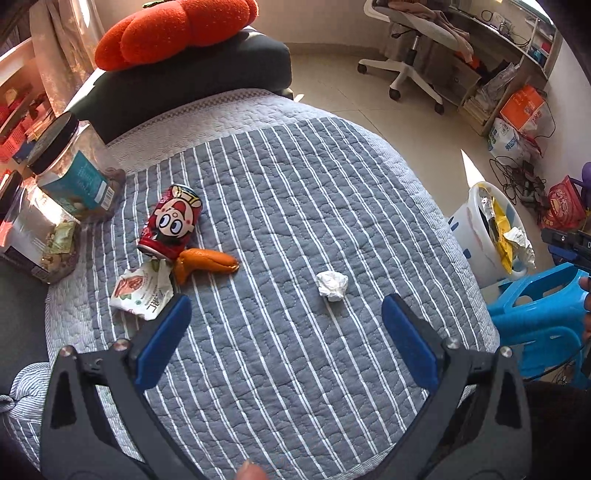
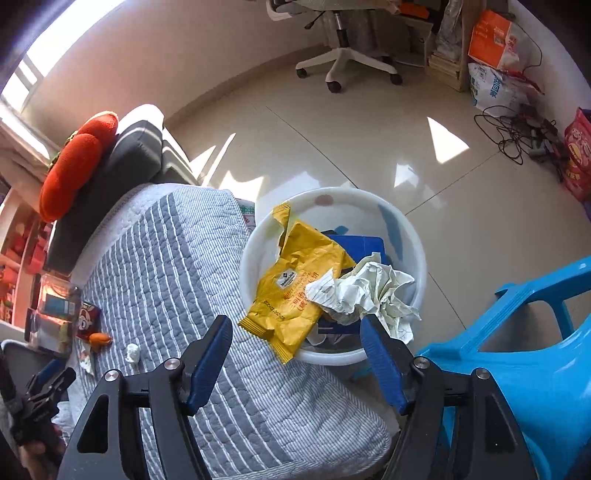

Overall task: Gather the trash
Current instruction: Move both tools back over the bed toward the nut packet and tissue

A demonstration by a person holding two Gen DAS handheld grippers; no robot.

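On the striped quilt (image 1: 295,206) lie a small crumpled white paper ball (image 1: 332,285), a red cartoon can (image 1: 170,222) on its side, an orange peel (image 1: 207,263) and a crumpled printed wrapper (image 1: 142,292). My left gripper (image 1: 286,310) is open and empty, hovering over the quilt just short of the paper ball. My right gripper (image 2: 295,332) is open and empty above the white bin (image 2: 402,225), which holds a yellow wrapper (image 2: 295,291) and crumpled paper (image 2: 373,291). The bin also shows in the left wrist view (image 1: 471,236).
Clear jars with black lids (image 1: 74,166) stand at the quilt's left edge. A dark cushion (image 1: 192,81) with an orange plush (image 1: 173,29) sits at the back. A blue plastic stool (image 2: 517,362) stands right of the bin. An office chair (image 1: 410,55), bags and cables are across the tiled floor.
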